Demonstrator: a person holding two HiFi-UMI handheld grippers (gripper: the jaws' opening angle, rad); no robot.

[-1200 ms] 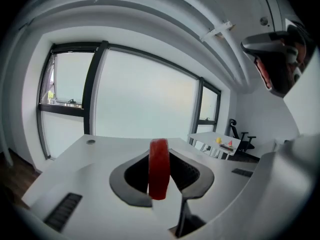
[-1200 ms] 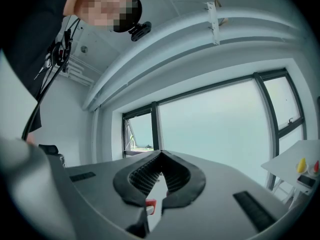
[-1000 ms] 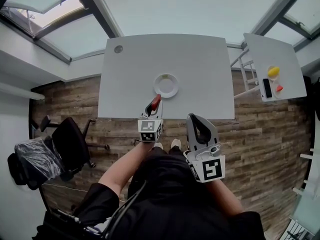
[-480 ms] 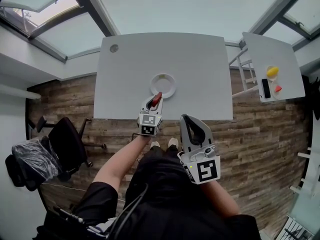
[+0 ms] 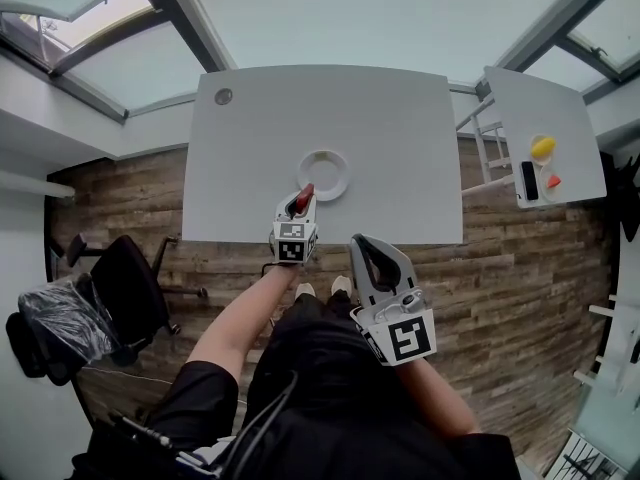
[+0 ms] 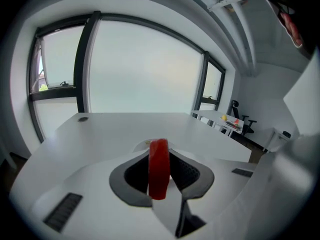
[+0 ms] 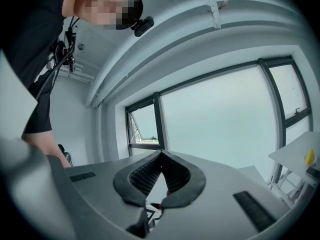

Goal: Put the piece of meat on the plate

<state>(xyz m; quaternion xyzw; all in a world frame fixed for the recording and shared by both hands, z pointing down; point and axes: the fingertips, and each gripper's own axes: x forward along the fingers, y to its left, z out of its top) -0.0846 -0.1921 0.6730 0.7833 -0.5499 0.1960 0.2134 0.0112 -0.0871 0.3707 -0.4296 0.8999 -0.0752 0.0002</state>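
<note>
Meat (image 6: 159,169), pinched by the left hand-held gripper (image 5: 302,202), hangs by the plate (image 5: 323,153) near the counter's (image 5: 400,118) front edge, ready to drop, while the empty right hand-held gripper (image 5: 359,242) is pressed together.

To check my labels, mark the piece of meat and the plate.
piece of meat (image 6: 159,169): left gripper view, middle of the red slice.
plate (image 5: 345,174): head view, right side of its rim.

Open room is being left across the surface (image 5: 400,128) all round the plate (image 5: 345,174), which is being faced just ahead by the left gripper (image 5: 303,197); the chair (image 5: 130,288) and side table (image 5: 545,113) are being kept well apart.
</note>
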